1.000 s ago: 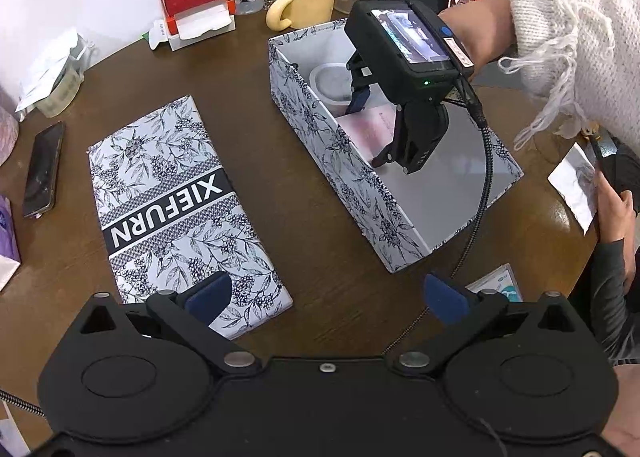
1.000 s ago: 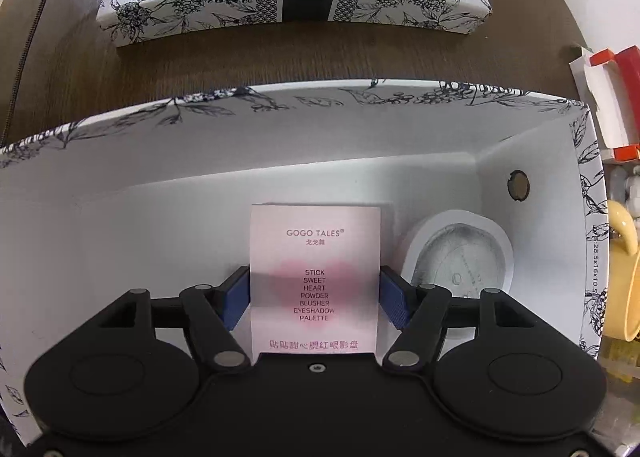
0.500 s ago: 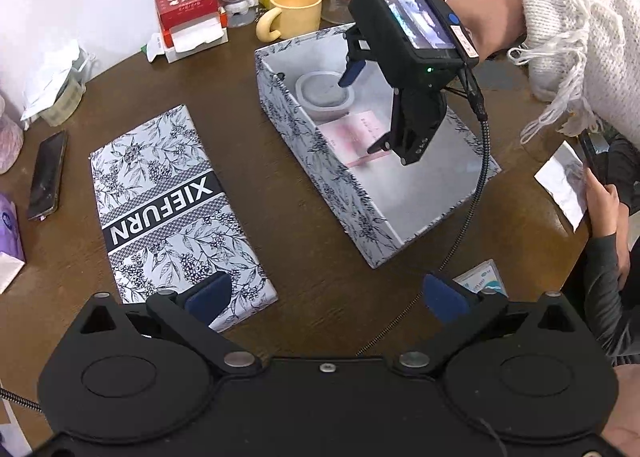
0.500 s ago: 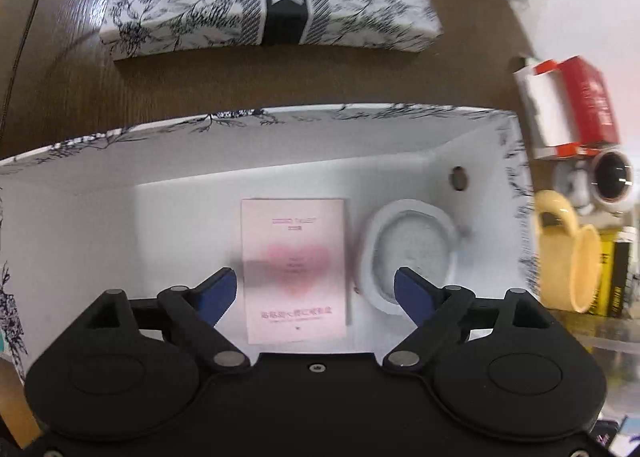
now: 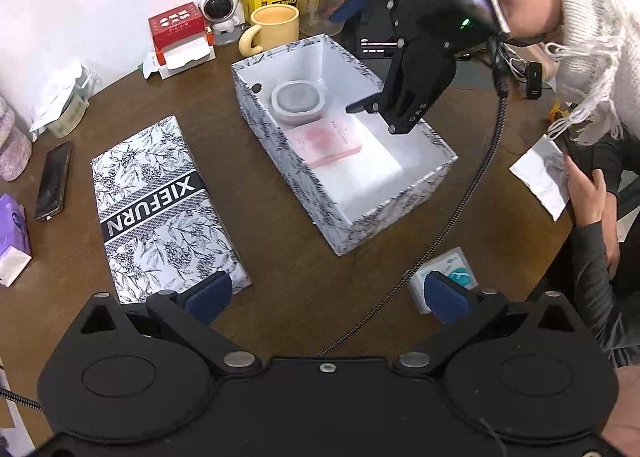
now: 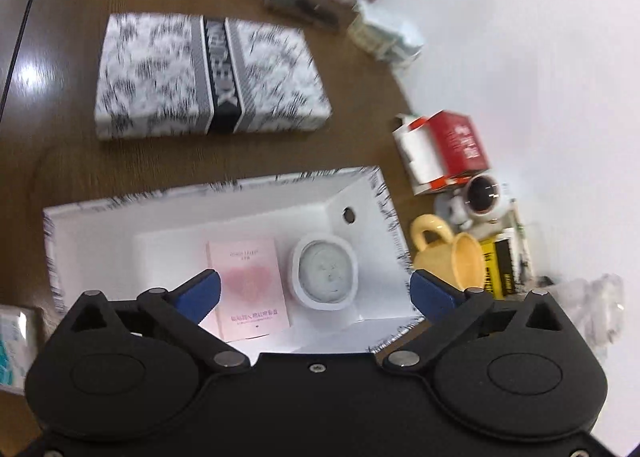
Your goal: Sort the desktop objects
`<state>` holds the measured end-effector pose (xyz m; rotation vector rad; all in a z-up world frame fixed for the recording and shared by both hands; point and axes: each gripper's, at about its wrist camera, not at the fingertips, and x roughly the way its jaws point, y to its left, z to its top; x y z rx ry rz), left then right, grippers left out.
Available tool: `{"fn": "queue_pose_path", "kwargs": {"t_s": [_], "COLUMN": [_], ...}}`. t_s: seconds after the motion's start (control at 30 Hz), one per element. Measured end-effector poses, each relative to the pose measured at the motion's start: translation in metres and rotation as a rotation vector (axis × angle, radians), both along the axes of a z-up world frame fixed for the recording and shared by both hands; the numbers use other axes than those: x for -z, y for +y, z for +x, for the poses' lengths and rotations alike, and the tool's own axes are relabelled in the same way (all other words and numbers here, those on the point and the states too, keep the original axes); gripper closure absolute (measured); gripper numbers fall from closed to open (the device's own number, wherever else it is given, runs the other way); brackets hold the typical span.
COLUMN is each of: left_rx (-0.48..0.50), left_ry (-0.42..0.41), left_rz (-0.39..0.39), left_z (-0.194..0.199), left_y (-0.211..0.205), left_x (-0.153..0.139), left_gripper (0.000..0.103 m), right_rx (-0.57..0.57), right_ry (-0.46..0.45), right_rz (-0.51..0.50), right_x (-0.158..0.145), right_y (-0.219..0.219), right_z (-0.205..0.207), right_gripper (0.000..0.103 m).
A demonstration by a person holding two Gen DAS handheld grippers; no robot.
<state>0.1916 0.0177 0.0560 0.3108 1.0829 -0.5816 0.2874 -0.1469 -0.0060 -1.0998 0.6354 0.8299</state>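
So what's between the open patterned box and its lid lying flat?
Only bare brown tabletop separates the open box from the lid, seen in the left wrist view.

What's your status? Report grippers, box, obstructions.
Left gripper open, empty, over the table. Right gripper open, empty, above the box. Pink palette and round case lie inside. Lid off, beside it.

Yellow mug [image 5: 275, 25], astronaut figurine [image 5: 219, 9], phone [image 5: 53, 179] near wall.

Glossy wooden table [image 5: 288, 289], matt printed cardboard box [image 5: 280, 145], glossy ceramic mug [image 5: 274, 27]
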Motion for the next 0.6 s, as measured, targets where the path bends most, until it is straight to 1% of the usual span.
{"fn": "queue_pose_path", "kwargs": {"t_s": [0.17,0.33,0.47,0.6], "left_rx": [0.008,0.015,0.021,0.034], "left_ry": [-0.031,-0.050,-0.057,-0.058], "left_rz": [0.009,0.023,0.030,0.035], "left_z": [-0.024,-0.043,-0.053,-0.062], "left_y": [-0.009,-0.017,-0.023,-0.030], "left_x": [-0.007,-0.012,-0.013,-0.011], "left_gripper": [0.000,0.000,0.000,0.000], "right_rx": [0.032,0.064,0.076,0.084], "right_ry": [-0.027,-0.014,-0.007,0.008], "right_rz": [0.066,0.143,0.180,0.200], "right_x": [-0.029,-0.056,-0.072,-0.081], "right_y": [-0.009,-0.022,-0.033,-0.044], "right_z": [-0.027,-0.056,-0.080,-0.103], "right_gripper": [0.000,0.000,0.000,0.000]}}
